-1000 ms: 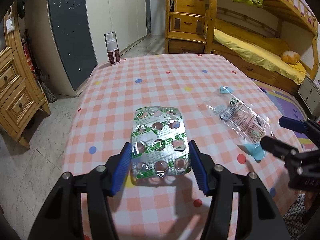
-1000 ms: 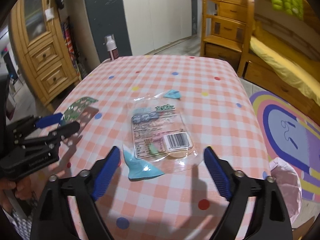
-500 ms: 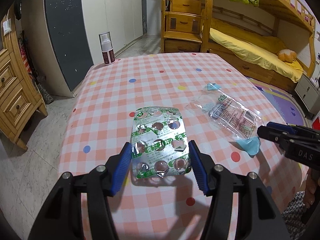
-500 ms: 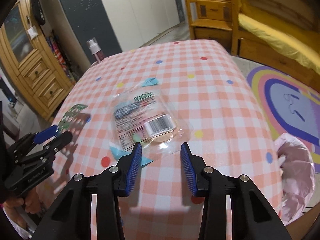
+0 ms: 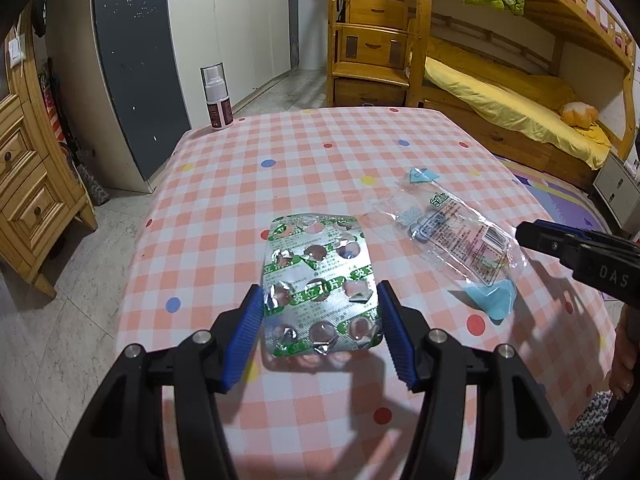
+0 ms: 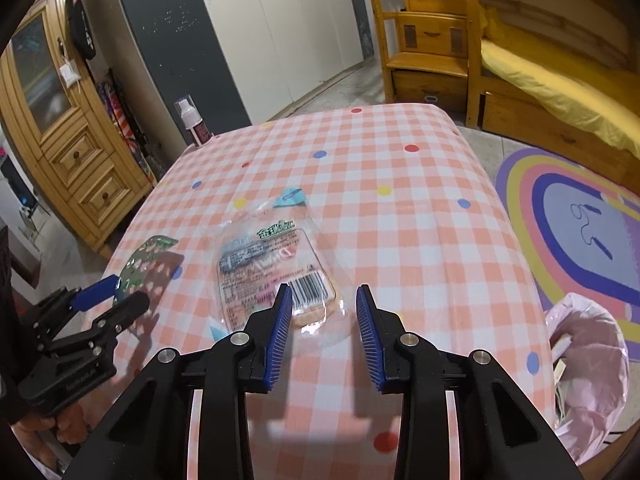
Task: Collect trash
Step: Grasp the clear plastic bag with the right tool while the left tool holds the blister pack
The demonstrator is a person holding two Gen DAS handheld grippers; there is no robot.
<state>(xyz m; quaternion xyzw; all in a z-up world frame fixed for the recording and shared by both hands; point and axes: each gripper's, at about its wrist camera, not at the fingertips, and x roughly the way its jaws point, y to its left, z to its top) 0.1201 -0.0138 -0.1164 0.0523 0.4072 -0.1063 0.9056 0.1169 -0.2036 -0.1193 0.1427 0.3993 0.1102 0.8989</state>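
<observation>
My left gripper (image 5: 320, 290) is shut on a used silver-and-green blister pack (image 5: 316, 272), held by its two long edges a little above the pink checked table (image 5: 320, 152). A clear plastic wrapper with a barcode (image 6: 272, 268) lies flat to the right of it. The right gripper (image 6: 323, 291) hovers over the wrapper's near end. Its jaws are closing, the wrapper's clear edge lies between them, and the pads do not press on it. From the left wrist view the right gripper (image 5: 528, 230) reaches in at the wrapper (image 5: 452, 236). The right wrist view shows the left gripper (image 6: 112, 300) with the pack (image 6: 148, 252).
Torn blue scraps lie at the wrapper's far end (image 6: 290, 198) and near end (image 5: 492, 300). A pink bin bag (image 6: 588, 360) gapes open below the table's right edge. A spray bottle (image 5: 216, 98) stands at the far left corner. Beyond are wardrobes, a dresser and a bunk bed.
The right gripper's jaws have narrowed from wide open, and it has shifted so that the wrapper's near end sits between them. The left gripper still holds the blister pack in place.
</observation>
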